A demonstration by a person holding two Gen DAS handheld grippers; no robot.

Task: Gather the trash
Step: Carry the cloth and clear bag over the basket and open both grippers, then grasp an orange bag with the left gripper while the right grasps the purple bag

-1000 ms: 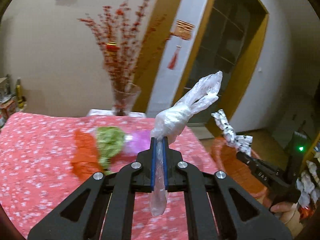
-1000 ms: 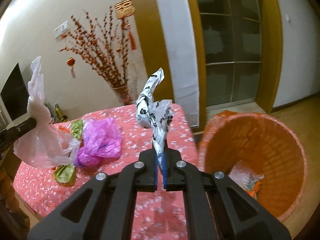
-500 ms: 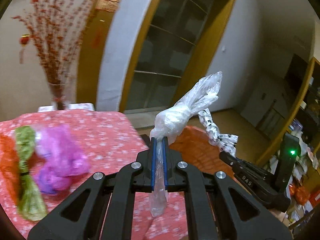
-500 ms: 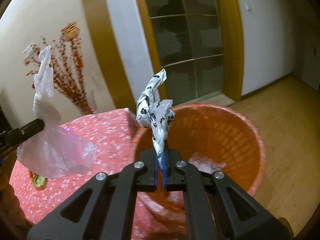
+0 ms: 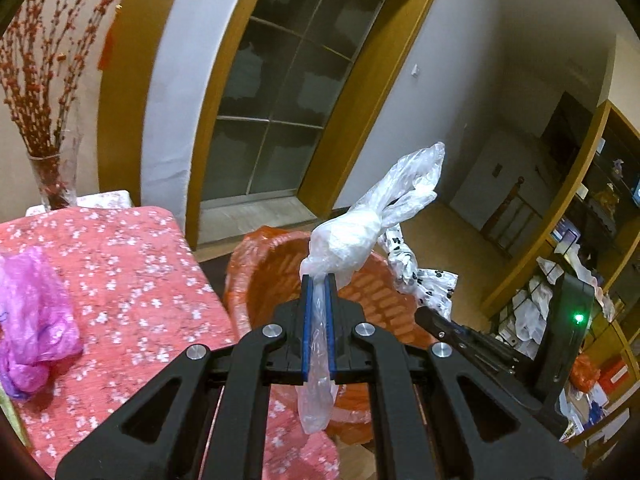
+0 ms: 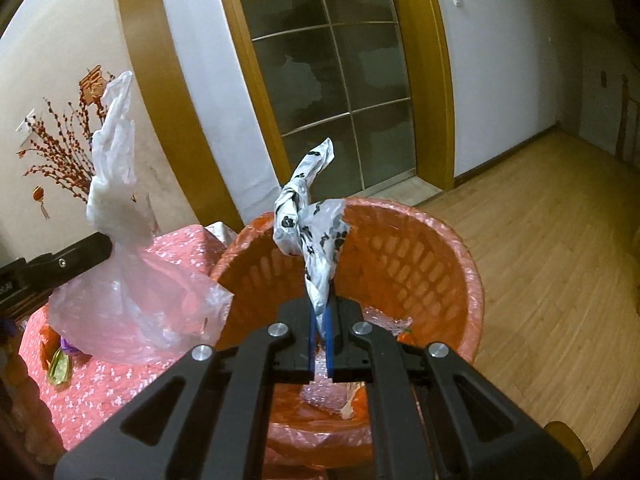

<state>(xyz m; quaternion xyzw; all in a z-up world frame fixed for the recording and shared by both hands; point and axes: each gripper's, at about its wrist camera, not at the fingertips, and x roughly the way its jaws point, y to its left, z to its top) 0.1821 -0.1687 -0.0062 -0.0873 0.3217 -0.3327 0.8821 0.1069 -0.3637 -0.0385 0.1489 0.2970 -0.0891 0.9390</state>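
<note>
My left gripper point(image 5: 318, 280) is shut on a clear plastic bag point(image 5: 360, 232), whose knotted top sticks up past the pads and whose tail hangs below. My right gripper point(image 6: 322, 304) is shut on a white bag with black spots point(image 6: 308, 224). Both bags hang at the near rim of the orange trash basket point(image 6: 432, 256), which is lined with plastic and holds some wrappers at its bottom. In the left wrist view the basket point(image 5: 272, 276) lies just ahead, and the spotted bag point(image 5: 424, 276) shows to the right with the right gripper's finger under it.
A table with a red flowered cloth point(image 5: 120, 272) stands left of the basket and carries a pink-purple bag point(image 5: 32, 320). A glass vase with red branches point(image 5: 44, 176) stands behind it. Wooden floor point(image 6: 552, 240) stretches to the right; cluttered shelves point(image 5: 580, 280) stand at far right.
Both grippers have swung right, away from the table's middle and toward the basket, each still holding its bag. The basket now fills the middle of both views.
</note>
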